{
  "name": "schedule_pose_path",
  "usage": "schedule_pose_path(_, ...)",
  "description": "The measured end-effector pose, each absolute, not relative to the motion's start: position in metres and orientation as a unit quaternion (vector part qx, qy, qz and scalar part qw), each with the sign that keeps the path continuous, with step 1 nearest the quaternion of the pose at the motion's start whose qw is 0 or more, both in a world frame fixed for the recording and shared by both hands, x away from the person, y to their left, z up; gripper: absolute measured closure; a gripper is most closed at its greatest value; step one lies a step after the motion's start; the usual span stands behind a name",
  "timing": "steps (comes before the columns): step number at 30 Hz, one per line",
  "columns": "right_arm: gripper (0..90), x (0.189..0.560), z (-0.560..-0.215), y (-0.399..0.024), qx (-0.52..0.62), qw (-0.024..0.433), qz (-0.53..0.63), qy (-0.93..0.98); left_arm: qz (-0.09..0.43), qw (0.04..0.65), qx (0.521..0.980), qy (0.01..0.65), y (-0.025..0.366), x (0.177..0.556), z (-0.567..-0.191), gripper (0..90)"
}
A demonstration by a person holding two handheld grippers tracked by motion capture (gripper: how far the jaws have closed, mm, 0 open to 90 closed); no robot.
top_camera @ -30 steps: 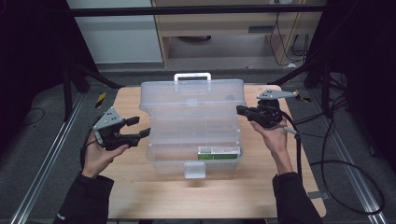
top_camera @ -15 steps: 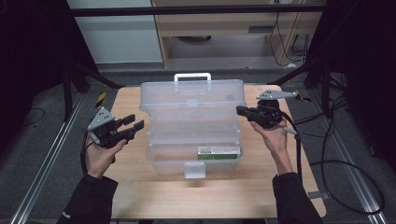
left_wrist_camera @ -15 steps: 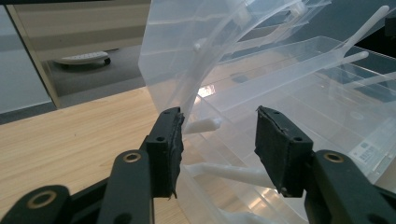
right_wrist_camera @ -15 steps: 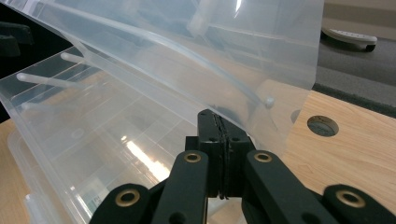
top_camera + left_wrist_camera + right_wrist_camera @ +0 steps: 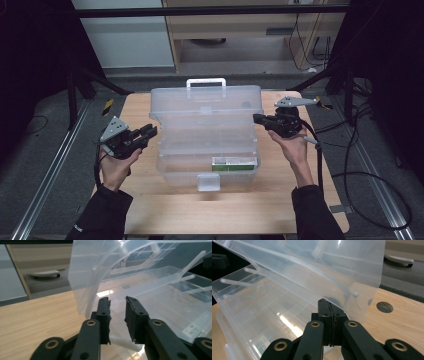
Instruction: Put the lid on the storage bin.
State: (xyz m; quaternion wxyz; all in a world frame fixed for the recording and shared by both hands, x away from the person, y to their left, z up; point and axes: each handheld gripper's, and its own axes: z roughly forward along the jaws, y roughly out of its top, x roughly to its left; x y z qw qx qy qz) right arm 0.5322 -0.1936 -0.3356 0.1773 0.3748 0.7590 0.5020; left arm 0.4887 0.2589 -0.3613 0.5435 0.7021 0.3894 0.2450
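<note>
I have the right gripper (image 5: 329, 305) with its jaws pressed together at the right edge of the clear storage box (image 5: 207, 132) on the bench (image 5: 140, 107), I judge to steady it. The left gripper (image 5: 117, 305) has just been closing its jaws, a gap remaining and nothing clamped, its tips at the box's left edge, likely to grip there.

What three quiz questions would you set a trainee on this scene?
1. True or false: the right gripper has its jaws shut.
2. The box stands on: A the floor; B a wooden table; C a shelf.
3. What colour is the box's handle?

Key: 1 true; 2 B; 3 white.
</note>
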Motion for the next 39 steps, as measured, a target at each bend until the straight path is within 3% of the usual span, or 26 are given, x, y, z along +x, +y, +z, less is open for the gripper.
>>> schedule_pose_path(11, 89.8, 0.531, -0.337, -0.194, 0.375, 0.176, 0.500, 0.761, 0.244, 0.566, 0.684, 0.389, 0.254, 0.489, -0.354, 88.8)
schedule_pose_path(25, 90.0, 0.525, -0.341, -0.194, 0.370, 0.174, 0.493, 0.768, 0.237, 0.581, 0.681, 0.378, 0.254, 0.487, -0.350, 89.5)
schedule_pose_path(39, 90.0, 0.508, -0.349, -0.195, 0.371, 0.179, 0.482, 0.773, 0.228, 0.553, 0.710, 0.372, 0.257, 0.474, -0.358, 89.2)
